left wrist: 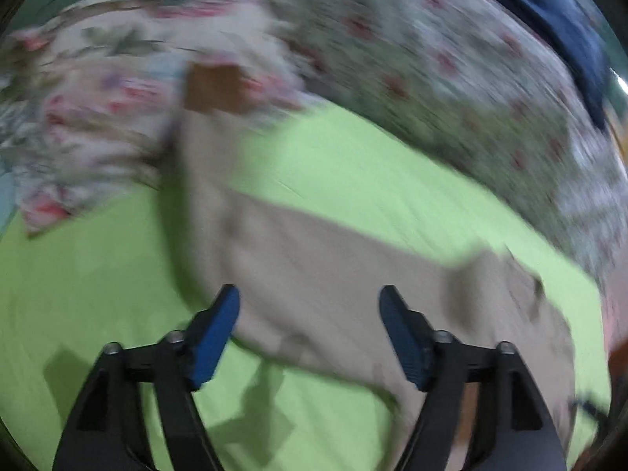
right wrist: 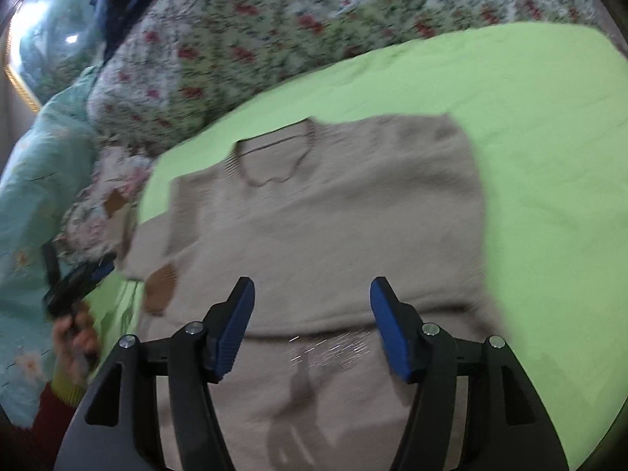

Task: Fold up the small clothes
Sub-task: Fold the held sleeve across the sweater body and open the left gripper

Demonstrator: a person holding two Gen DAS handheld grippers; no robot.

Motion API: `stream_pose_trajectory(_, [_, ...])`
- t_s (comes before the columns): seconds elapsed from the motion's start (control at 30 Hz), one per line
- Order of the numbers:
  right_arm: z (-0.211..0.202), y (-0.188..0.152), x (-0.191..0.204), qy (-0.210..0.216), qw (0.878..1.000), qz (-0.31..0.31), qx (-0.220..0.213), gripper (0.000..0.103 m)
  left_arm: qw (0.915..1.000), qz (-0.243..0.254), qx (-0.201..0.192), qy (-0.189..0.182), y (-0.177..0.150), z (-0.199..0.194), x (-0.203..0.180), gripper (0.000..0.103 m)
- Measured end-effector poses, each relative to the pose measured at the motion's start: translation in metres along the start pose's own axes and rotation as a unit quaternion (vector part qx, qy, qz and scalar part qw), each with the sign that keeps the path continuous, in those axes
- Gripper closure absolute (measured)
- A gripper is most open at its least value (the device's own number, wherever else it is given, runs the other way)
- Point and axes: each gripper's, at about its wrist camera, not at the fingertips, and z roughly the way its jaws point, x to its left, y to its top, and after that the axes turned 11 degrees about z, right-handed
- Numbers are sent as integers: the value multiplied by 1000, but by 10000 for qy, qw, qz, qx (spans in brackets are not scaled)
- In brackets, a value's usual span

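Ahead of the empty, spread-jawed right gripper (right wrist: 312, 322) lies the beige sweater (right wrist: 325, 212) (soft, light, floppy knit); left gripper (left wrist: 309, 331) likewise apart; pinch the sleeve.

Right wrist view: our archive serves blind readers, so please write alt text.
A beige sweater lies flat, neckline away, on a lime-green sheet. The open right tool hovers above its lower part, holding nothing; a floral quilt is bunched behind.
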Motion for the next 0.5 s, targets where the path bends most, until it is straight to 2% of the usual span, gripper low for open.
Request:
stream_pose_trajectory(0.07, [6, -4, 4, 51, 9999, 5, 109, 40, 9990, -406, -13, 183, 19, 14, 33, 27])
stream_pose_trajectory(0.2, [5, -13, 4, 118, 9997, 76, 193, 40, 9969, -765, 180, -23, 44, 50, 67, 23])
stream_pose_trajectory(0.27, [3, -16, 2, 77, 9997, 111, 192, 40, 9964, -803, 262, -125, 54, 68, 74, 24])
stream_pose_trajectory(0.3, [2, -16, 0, 61, 9997, 145, 186, 40, 9963, -806, 277, -110, 57, 74, 75, 27])
stream_pose_trajectory(0.37, [-1, -17, -6, 16, 9995, 256, 181, 40, 9969, -739, 236, -152, 60, 83, 73, 60])
stream_pose_trajectory(0.4, [-2, -17, -7, 2, 9994, 282, 182, 40, 9972, -679, 252, -171, 61, 84, 70, 93])
stream_pose_trajectory(0.5, [-7, -19, -11, -41, 9993, 341, 158, 39, 9991, -362, -4, -238, 62, 72, 50, 97])
